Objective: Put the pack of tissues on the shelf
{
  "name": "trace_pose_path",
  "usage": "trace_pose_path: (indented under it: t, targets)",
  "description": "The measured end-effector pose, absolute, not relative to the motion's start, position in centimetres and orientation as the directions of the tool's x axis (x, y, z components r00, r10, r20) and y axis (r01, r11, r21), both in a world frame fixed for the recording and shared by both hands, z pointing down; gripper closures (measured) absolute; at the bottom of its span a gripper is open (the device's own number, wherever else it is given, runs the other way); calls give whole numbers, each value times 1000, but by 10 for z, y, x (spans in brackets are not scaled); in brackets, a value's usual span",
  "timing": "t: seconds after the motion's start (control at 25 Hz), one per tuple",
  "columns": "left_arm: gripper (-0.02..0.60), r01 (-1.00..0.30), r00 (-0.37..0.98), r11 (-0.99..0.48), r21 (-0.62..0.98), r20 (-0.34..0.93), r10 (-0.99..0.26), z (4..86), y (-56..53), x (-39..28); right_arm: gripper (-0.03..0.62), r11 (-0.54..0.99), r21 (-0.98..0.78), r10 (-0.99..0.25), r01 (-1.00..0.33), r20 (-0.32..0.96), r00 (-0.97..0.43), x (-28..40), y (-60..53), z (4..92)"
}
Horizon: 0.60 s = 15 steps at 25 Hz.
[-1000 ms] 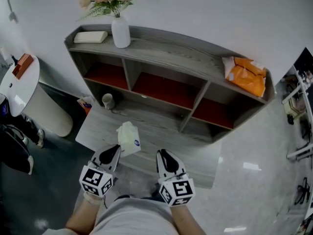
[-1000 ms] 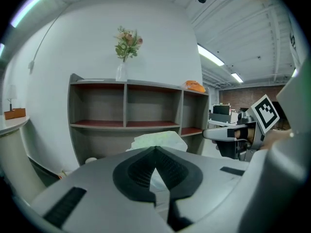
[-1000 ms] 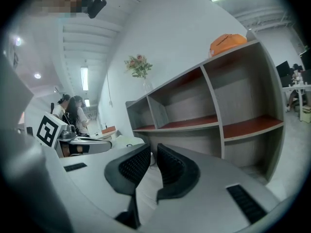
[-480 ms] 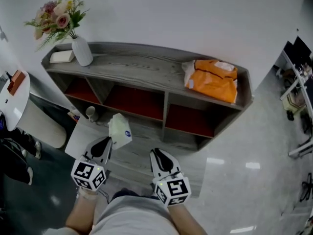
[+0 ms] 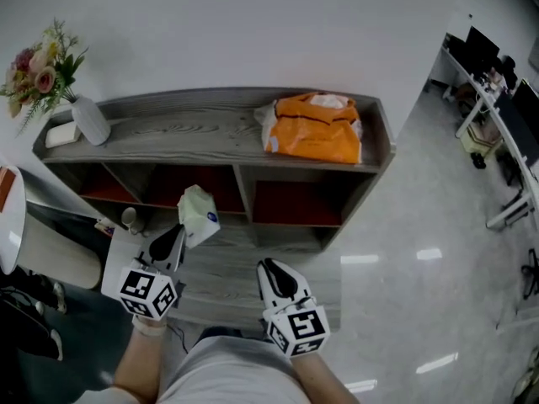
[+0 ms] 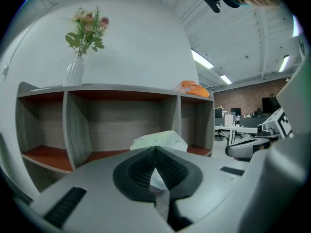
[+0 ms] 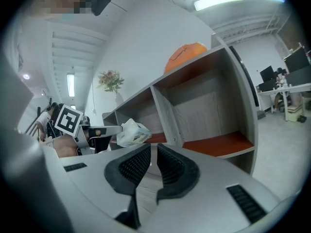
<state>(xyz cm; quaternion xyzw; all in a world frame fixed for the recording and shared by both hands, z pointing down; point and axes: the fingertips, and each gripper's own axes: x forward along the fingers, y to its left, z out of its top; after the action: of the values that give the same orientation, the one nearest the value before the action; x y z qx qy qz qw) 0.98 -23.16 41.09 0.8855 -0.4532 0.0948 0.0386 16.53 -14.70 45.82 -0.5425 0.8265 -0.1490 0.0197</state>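
Note:
The pale green pack of tissues (image 5: 196, 215) is held up in front of the grey wooden shelf (image 5: 210, 129), level with its middle red-floored compartment. My left gripper (image 5: 174, 237) is shut on the pack's lower end. In the left gripper view the pack (image 6: 159, 140) bulges above the closed left gripper (image 6: 154, 153). My right gripper (image 5: 273, 273) hangs lower and to the right, over the shelf's low grey base board, shut with nothing in it. From the right gripper (image 7: 151, 154) view, the pack (image 7: 133, 132) shows at the left.
An orange bag (image 5: 313, 131) lies on the shelf top at the right. A white vase with flowers (image 5: 89, 121) and a flat white box (image 5: 59, 135) stand at its left end. A cup (image 5: 128, 218) sits low left. Office desks (image 5: 497, 99) stand far right.
The view has swung right along the shelf, bringing the orange bag toward the middle. My left gripper has carried the pack a little up and left toward the shelf. The right gripper has barely moved.

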Motion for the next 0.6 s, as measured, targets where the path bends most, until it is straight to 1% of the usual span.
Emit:
trace_pose_path:
  t: [0.32,0.6]
  targets:
    - [566,-721,677,-692,-33,175,-715,391,-274,27,543,210,-255,-957,-944,144,-252,178,-144,455]
    - [566,-662,737,-749,-40,150,-659,383,-301,38,543,92,-246,-979,-965,153,-133,187,-139,455]
